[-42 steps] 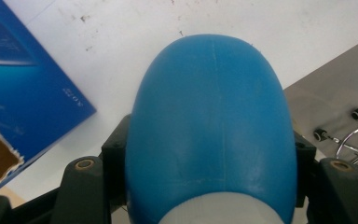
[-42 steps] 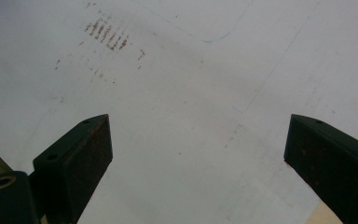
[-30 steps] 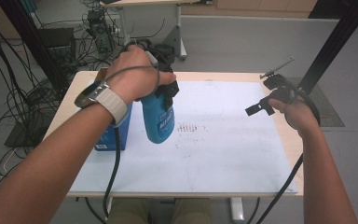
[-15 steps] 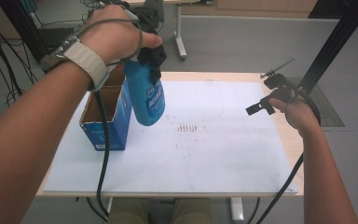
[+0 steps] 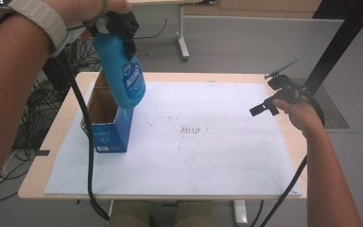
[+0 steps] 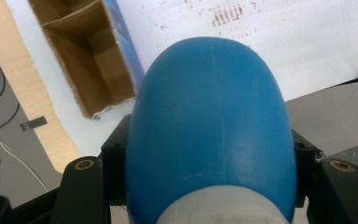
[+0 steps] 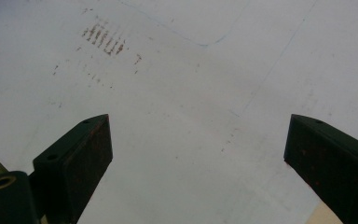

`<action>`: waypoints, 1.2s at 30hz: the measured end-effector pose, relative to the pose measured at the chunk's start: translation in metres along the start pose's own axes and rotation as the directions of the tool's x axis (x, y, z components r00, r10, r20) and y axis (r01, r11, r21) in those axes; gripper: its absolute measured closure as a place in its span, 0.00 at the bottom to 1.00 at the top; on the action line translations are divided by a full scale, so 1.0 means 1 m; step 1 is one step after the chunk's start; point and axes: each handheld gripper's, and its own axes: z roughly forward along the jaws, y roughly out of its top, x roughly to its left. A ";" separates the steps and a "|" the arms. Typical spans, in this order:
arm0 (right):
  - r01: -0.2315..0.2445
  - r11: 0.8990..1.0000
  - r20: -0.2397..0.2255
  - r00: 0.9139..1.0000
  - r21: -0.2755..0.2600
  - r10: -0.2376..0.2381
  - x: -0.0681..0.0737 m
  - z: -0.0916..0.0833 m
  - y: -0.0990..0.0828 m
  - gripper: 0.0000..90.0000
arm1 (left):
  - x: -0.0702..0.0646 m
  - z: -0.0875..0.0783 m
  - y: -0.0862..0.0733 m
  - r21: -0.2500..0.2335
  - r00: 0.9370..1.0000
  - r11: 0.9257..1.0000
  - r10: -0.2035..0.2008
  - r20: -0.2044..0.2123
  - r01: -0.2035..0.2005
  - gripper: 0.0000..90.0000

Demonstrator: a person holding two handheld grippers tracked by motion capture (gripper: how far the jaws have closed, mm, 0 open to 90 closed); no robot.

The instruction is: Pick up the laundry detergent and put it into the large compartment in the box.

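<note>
Left gripper (image 5: 123, 28) is up high at the top left of the high view, jaws clamped on a blue bottle (image 5: 122, 78), gripping it near the neck. The bottle hangs clear of the table, tilted, its rounded bottom end lowest, just above the open top of the cardboard box (image 5: 105, 125). From the left gripper view, the bottle (image 6: 209, 135) bulges out between the two black jaws, one pressed to each side, with a white band at its near end. Beyond it, the box (image 6: 81, 56) lies below with its flaps open and its brown inside showing.

The box stands on the left part of the white sheet (image 5: 208, 151), which covers most of the wooden table (image 5: 64, 125). A patch of small dark marks (image 5: 189, 128) sits near the middle of the sheet.

Over on the right, the right gripper (image 5: 264, 106) hovers at the table's right edge, well apart from bottle and box. In the right gripper view its jaws (image 7: 196, 154) are spread wide with nothing between them, only bare white sheet and those dark marks (image 7: 105, 39) beyond.
</note>
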 end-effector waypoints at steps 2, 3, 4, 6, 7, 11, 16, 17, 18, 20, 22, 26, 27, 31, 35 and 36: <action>0.000 1.000 0.000 1.000 0.002 0.000 0.000 0.000 0.001 0.08 | 0.003 -0.001 0.000 0.001 1.000 1.000 -0.009 -0.003 0.009 0.43; -0.002 1.000 0.000 1.000 0.004 0.002 0.000 0.001 0.001 0.08 | 0.007 -0.003 0.000 0.002 1.000 1.000 -0.015 -0.008 0.015 0.43; -0.003 1.000 0.002 1.000 0.004 0.003 0.000 0.001 0.002 0.08 | 0.011 -0.004 0.000 0.000 1.000 1.000 -0.025 -0.011 0.025 0.43; -0.004 1.000 0.003 1.000 0.005 0.004 0.000 0.001 0.003 0.08 | 0.016 -0.005 -0.001 -0.005 0.999 0.999 -0.040 -0.013 0.040 0.43; -0.003 1.000 0.003 1.000 0.004 0.003 0.000 0.001 0.003 0.08 | 0.020 -0.006 -0.002 -0.006 0.999 0.999 -0.047 -0.012 0.047 0.43; -0.003 1.000 0.004 1.000 0.003 0.003 0.001 0.000 0.005 0.08 | 0.034 -0.010 -0.004 -0.015 0.997 0.997 -0.075 -0.006 0.075 0.43; -0.004 1.000 0.007 1.000 0.003 0.004 0.002 0.000 0.006 0.08 | 0.048 -0.012 -0.006 -0.024 0.995 0.994 -0.104 -0.004 0.104 0.43; -0.003 1.000 0.007 1.000 0.005 0.003 0.002 0.000 0.006 0.08 | 0.050 -0.012 -0.007 -0.027 0.994 0.994 -0.106 -0.007 0.106 0.43; -0.003 1.000 0.007 1.000 0.005 0.003 0.002 0.000 0.006 0.08 | 0.050 -0.012 -0.007 -0.027 0.994 0.994 -0.106 -0.007 0.106 0.43; -0.005 1.000 0.009 1.000 0.010 0.005 0.002 0.001 0.007 0.08 | 0.055 -0.012 -0.008 -0.033 0.993 0.992 -0.118 -0.012 0.118 0.43; -0.007 1.000 0.008 1.000 0.008 0.007 0.002 0.001 0.007 0.08 | 0.057 -0.012 -0.007 -0.034 0.992 0.992 -0.123 -0.013 0.123 0.43; -0.009 1.000 0.007 1.000 0.011 0.009 0.002 0.003 0.009 0.08 | 0.062 -0.007 -0.005 -0.031 0.990 0.990 -0.135 -0.032 0.134 0.43; -0.009 1.000 0.008 1.000 0.013 0.008 0.002 0.003 0.009 0.08 | 0.064 -0.006 -0.004 -0.031 0.990 0.990 -0.139 -0.035 0.138 0.43; -0.007 1.000 0.010 1.000 0.017 0.007 0.002 0.005 0.011 0.08 | 0.071 -0.002 -0.003 -0.028 0.987 0.987 -0.156 -0.037 0.155 0.43; -0.008 1.000 0.011 1.000 0.018 0.008 0.003 0.005 0.011 0.08 | 0.079 0.001 -0.002 -0.027 0.985 0.985 -0.172 -0.034 0.171 0.43; -0.009 1.000 0.010 1.000 0.019 0.008 0.003 0.006 0.012 0.08 | 0.082 0.003 -0.002 -0.029 0.982 0.983 -0.183 -0.033 0.183 0.43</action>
